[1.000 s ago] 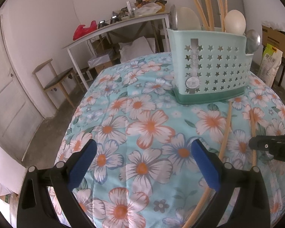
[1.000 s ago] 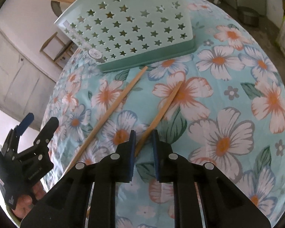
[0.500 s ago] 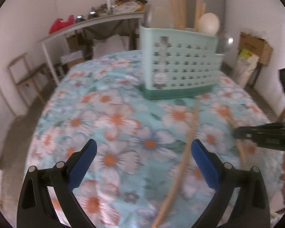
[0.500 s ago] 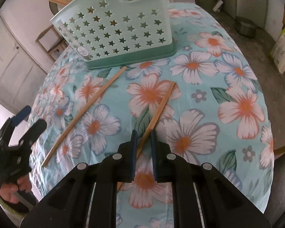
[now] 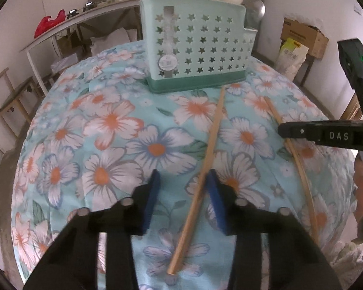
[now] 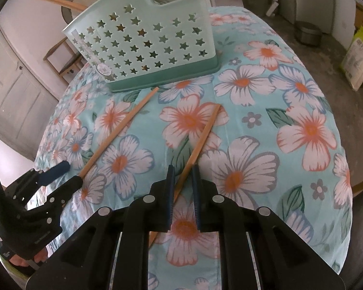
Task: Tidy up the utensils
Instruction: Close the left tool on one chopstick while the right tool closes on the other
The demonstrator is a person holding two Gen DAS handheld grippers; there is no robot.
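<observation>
Since a second ago the left gripper (image 5: 182, 188) has narrowed its blue-padded fingers from a wide spread to a partial gap and moved over the nearer chopstick (image 5: 205, 162), which now lies between them, close against the right-hand pad; whether that pad touches it cannot be told. This chopstick is a long, thin, pale wooden stick lying flat on the tablecloth (image 5: 113, 125), its far tip just short of the base of the utensil caddy (image 5: 196, 48). Further from the caddy's centre, toward its right end, a second chopstick (image 6: 200, 140) of the same wood lies on the cloth, its near end running between the fingers of the right gripper (image 6: 182, 169). These are drawn to a narrow gap around the stick, and the frames do not show whether they actually pinch it. Seen from the right wrist, the caddy is mint-green plastic, boxy, pierced with rows of star-shaped holes, with a darker green base. Wooden sticks and rounded spoon bowls stand up out of it. The cloth is soft turquoise fabric printed with large white and orange flowers.
</observation>
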